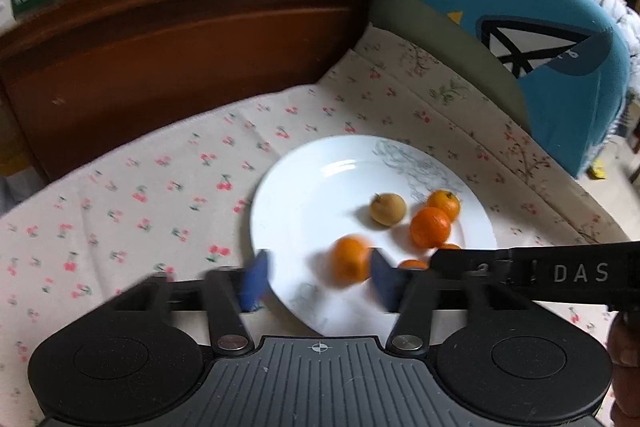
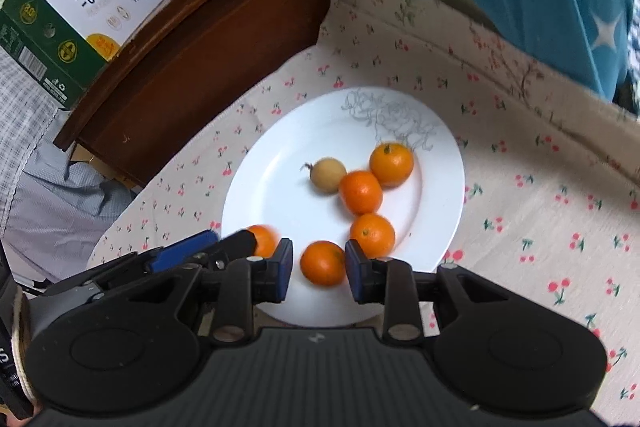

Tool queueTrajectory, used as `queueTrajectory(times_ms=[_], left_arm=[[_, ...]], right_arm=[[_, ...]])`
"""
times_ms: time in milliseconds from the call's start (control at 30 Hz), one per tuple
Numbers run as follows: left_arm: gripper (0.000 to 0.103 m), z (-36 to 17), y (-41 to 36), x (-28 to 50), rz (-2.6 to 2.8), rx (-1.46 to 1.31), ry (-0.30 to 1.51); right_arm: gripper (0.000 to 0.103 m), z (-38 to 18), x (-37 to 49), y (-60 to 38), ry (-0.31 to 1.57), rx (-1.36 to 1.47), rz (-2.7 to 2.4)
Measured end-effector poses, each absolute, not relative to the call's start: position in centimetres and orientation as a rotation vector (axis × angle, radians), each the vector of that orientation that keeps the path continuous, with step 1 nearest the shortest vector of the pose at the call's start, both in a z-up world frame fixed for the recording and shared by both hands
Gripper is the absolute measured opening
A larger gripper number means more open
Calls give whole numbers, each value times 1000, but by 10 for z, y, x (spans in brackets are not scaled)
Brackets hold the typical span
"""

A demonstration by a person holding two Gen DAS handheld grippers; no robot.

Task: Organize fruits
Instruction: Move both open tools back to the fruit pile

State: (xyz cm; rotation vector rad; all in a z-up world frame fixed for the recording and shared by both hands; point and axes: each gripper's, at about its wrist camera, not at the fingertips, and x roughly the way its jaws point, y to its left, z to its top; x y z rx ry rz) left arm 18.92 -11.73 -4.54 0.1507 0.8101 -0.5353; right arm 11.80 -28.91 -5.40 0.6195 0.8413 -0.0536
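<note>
The cherry-print bedsheet (image 2: 540,211), a soft matte cotton with a few creases, carries no loose fruit that either view shows, so by my reading the gathering is almost done. On it sits the white plate (image 2: 280,195), round, glossy and shallow, with a grey flower sketched near its far rim. All the visible fruit is on or over it: five small mandarins with dimpled orange skin and one dull tan longan (image 2: 328,174) with a short stalk.

The left gripper (image 1: 318,279) stands with its jaws apart at the plate's near rim; a blurred mandarin (image 1: 351,263) lies between them, close against the right pad, apparently released.

The right gripper (image 2: 318,267) has its blue pads on either side of the nearest mandarin (image 2: 323,263), a thin gap showing at each side, so I read it as let go too. What looks left is tidying the spread.
</note>
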Motion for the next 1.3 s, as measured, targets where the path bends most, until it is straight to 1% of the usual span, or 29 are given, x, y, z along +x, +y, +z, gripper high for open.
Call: queueTrajectory(times_ms=[33,100,167,200,700,800,1300], left_arm=[[68,-44,-118,188,-517,163,799],[71,-40,-117,188,-508,174,794],[79,-38,-116,188,-488,178,796],[80,-37,-116,188,-476,183,796],[84,-25,-110,164,-420,234,789],[84,-24,-105,159,-411,227,793],[85,-22,-71,120,-394,182,812]], right_arm=[[30,-52,117,-288,831,604,-57],[30,-49,116,-287,820,583,-56],[30,-47,115,-286,813,566,-55],[30,-46,114,-286,810,557,-57],[33,-41,100,-279,808,509,-42],[34,-40,97,-277,807,500,-39],[34,-40,68,-263,811,465,0]])
